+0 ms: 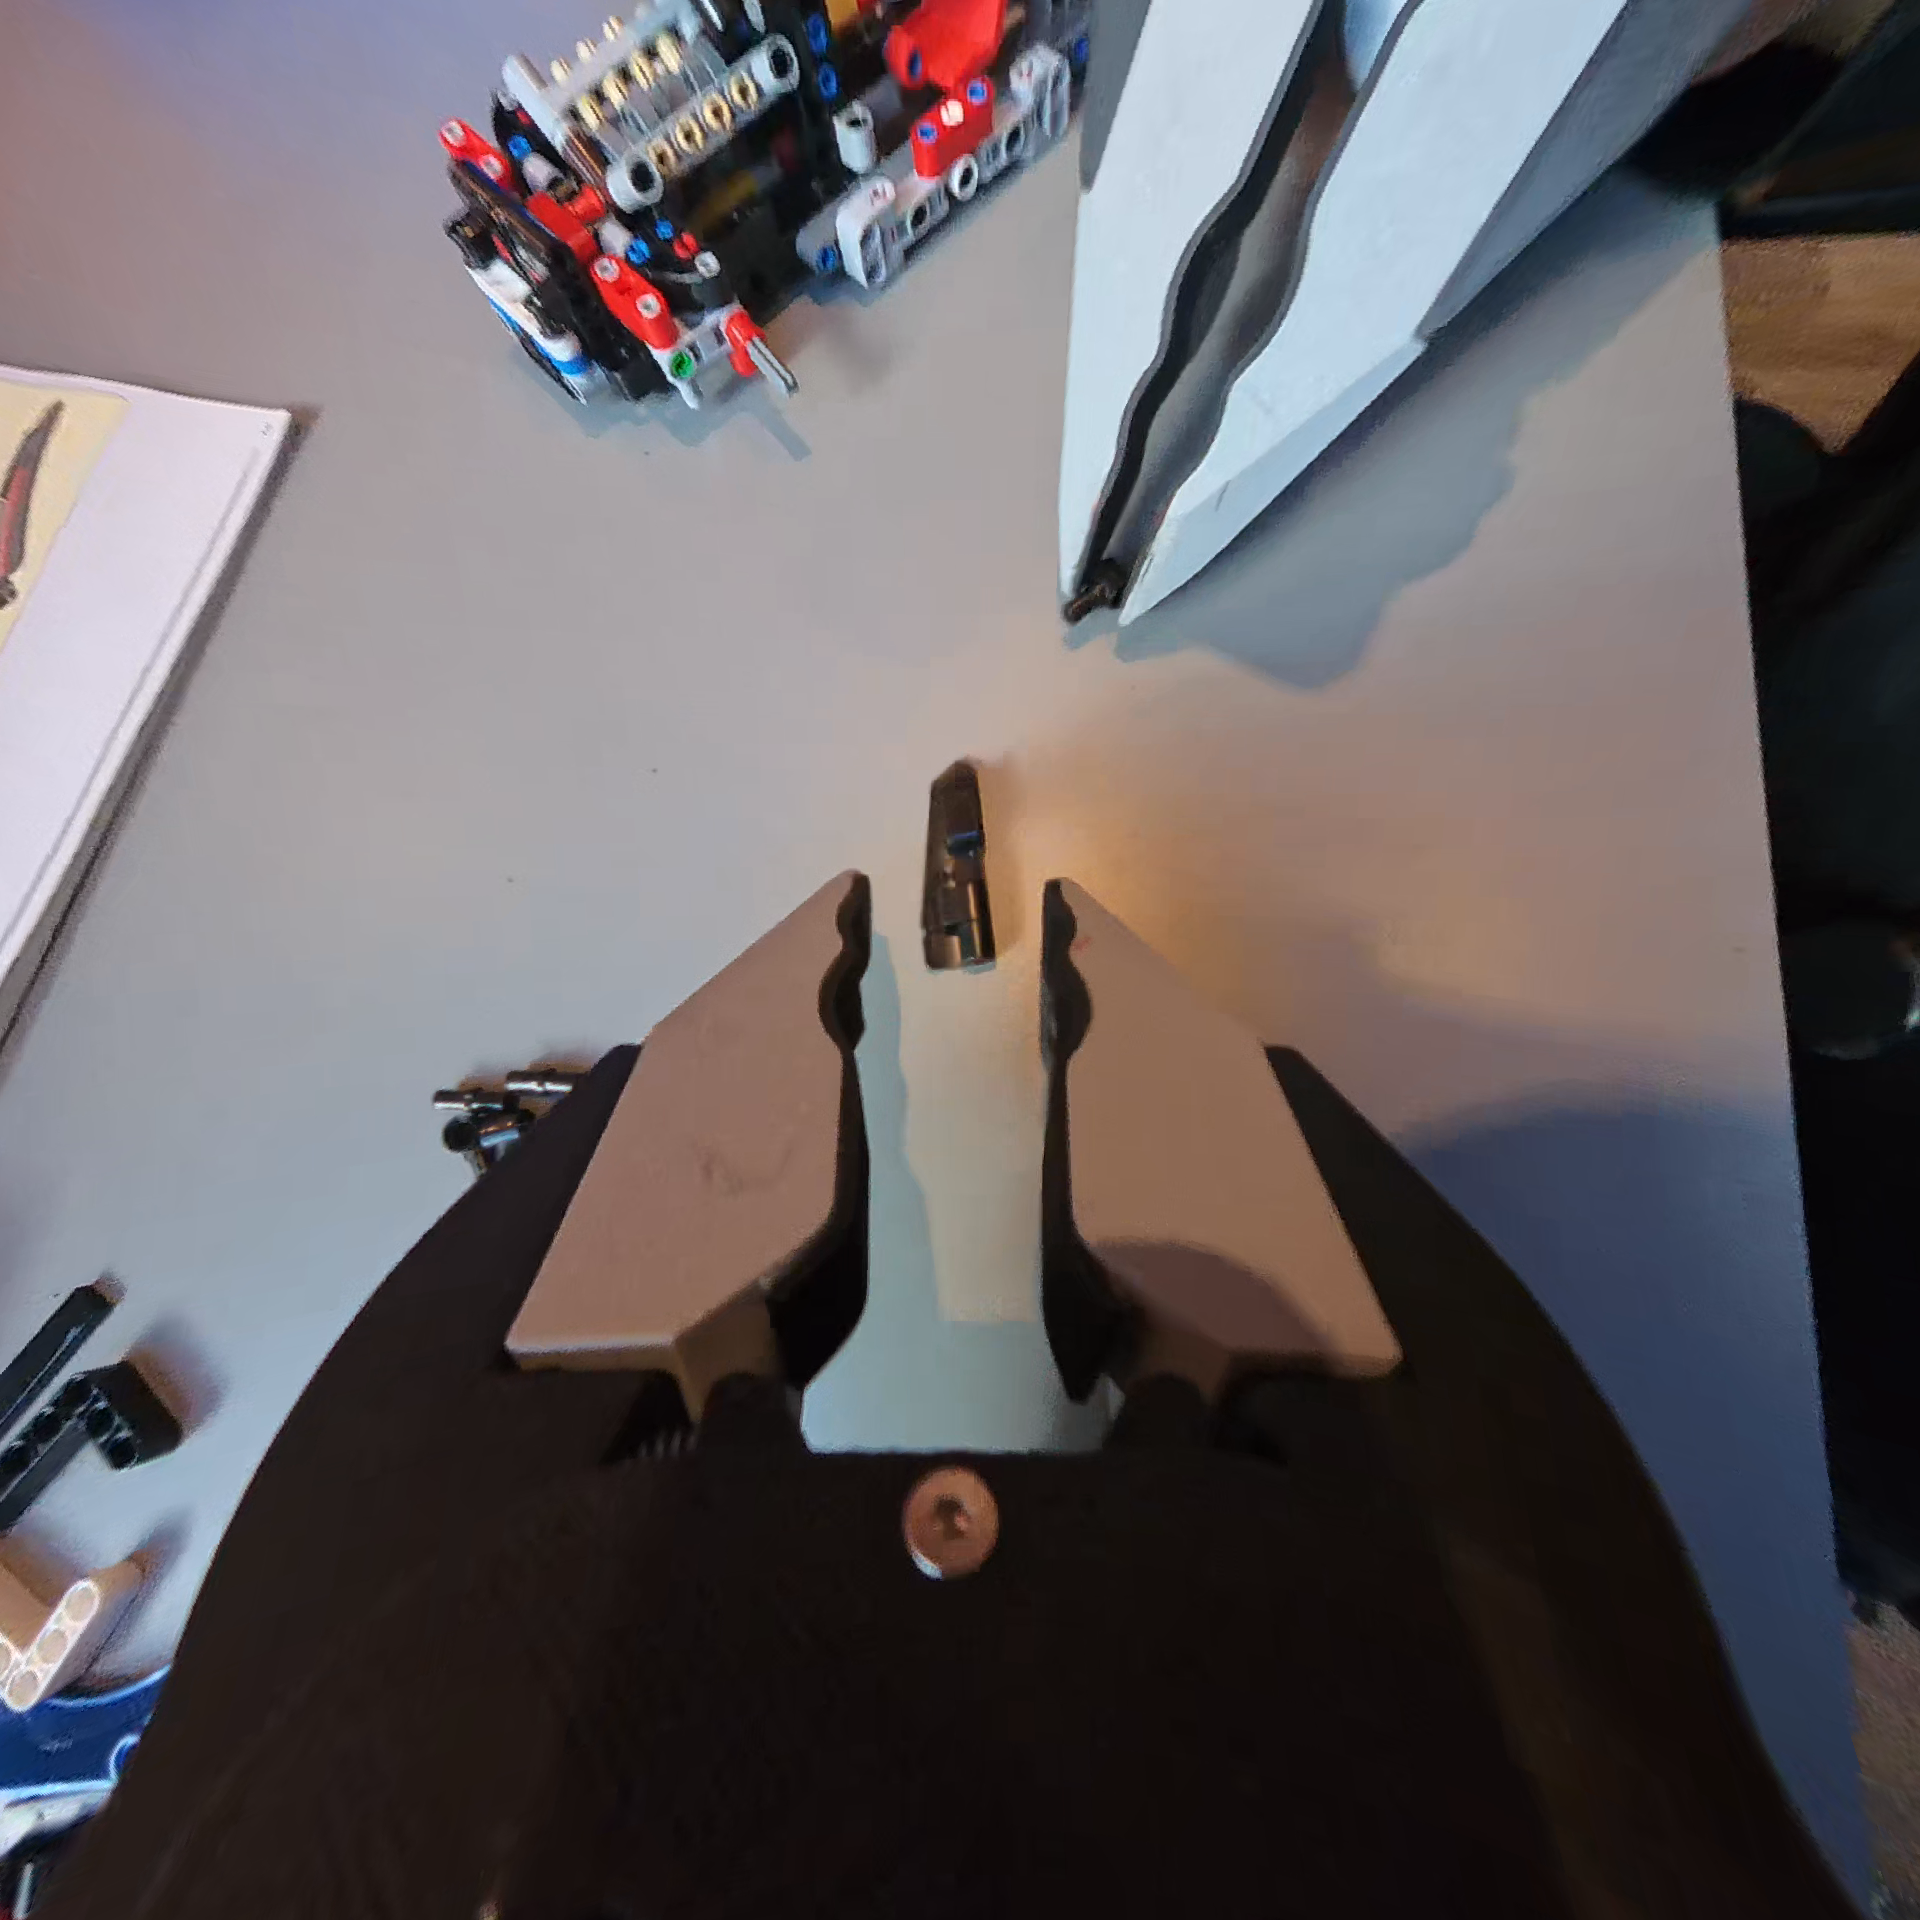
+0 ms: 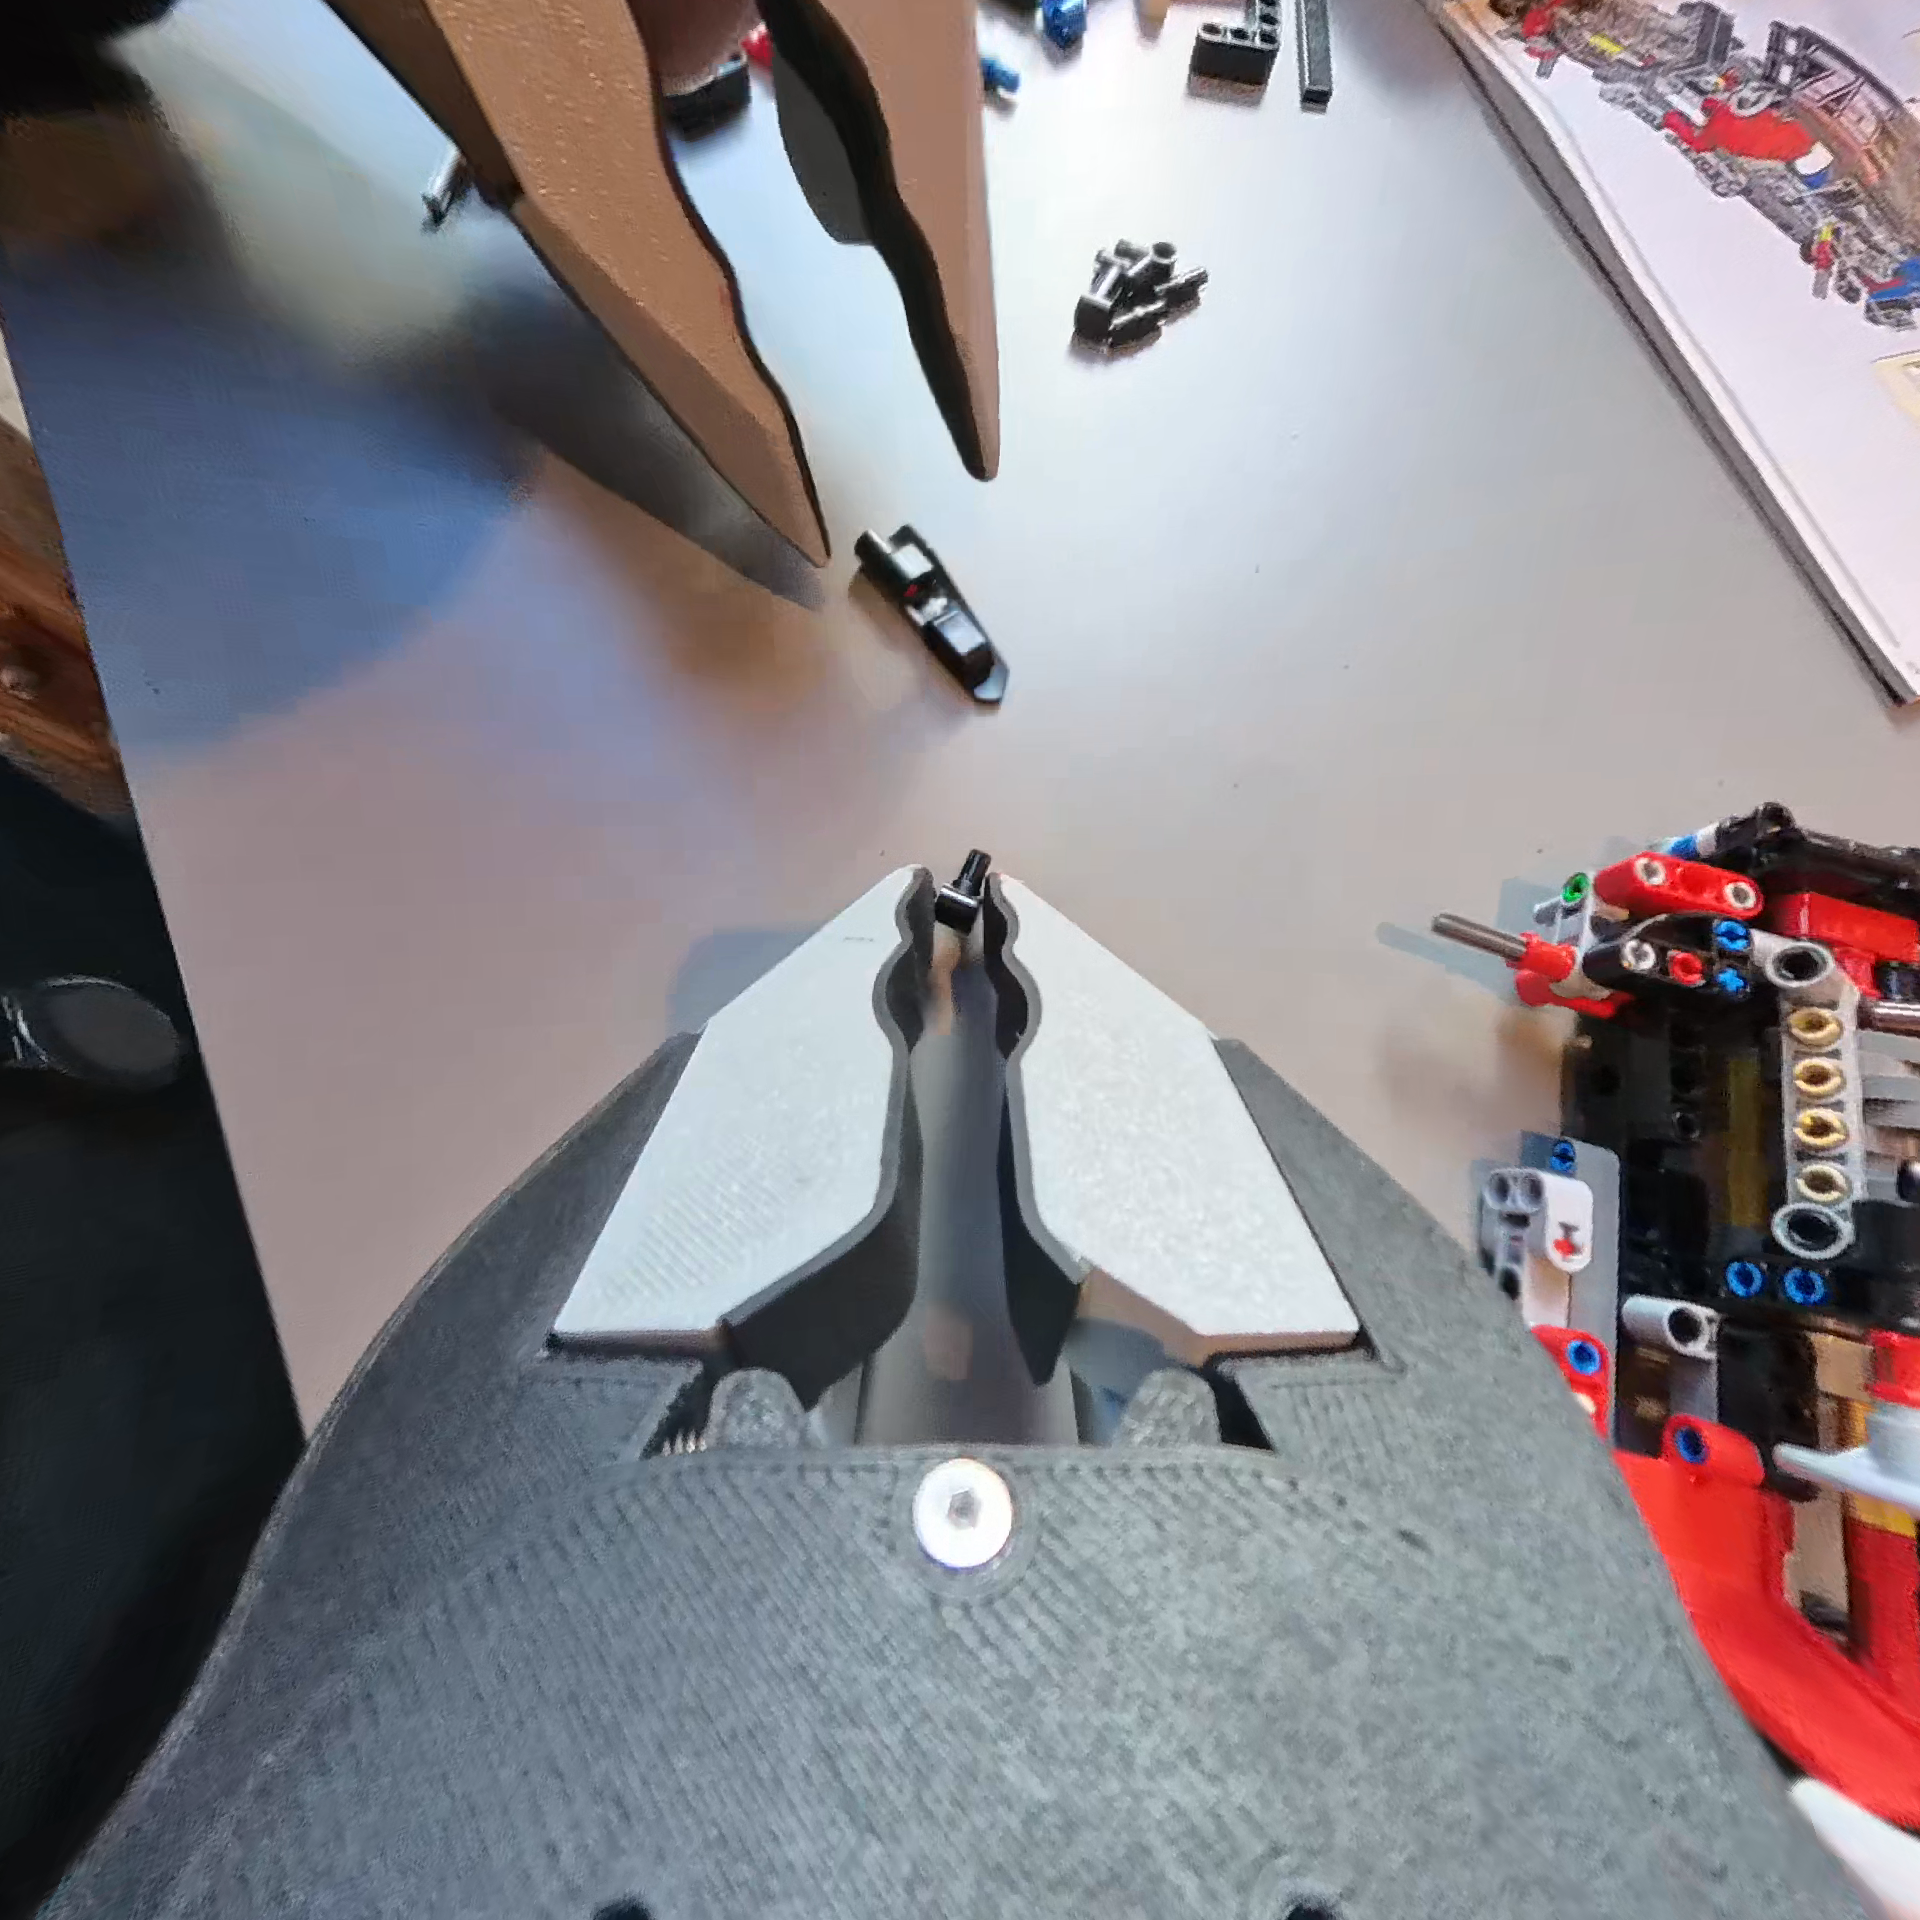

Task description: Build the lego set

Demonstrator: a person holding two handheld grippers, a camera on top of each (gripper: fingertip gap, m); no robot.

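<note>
A small black curved piece lies on the grey table just ahead of my left gripper, which is open and empty with the piece between and just beyond its tips. The piece also shows in the right wrist view, below the left gripper's tips. My right gripper is shut on a small black pin that sticks out from its tips. In the left wrist view the right gripper comes in from the upper right with the pin at its tips. The part-built red, black and grey model stands at the far side and shows in the right wrist view.
An open instruction booklet lies at the left, also in the right wrist view. A pile of black pins and loose black beams lie on the table. The table edge runs down the right.
</note>
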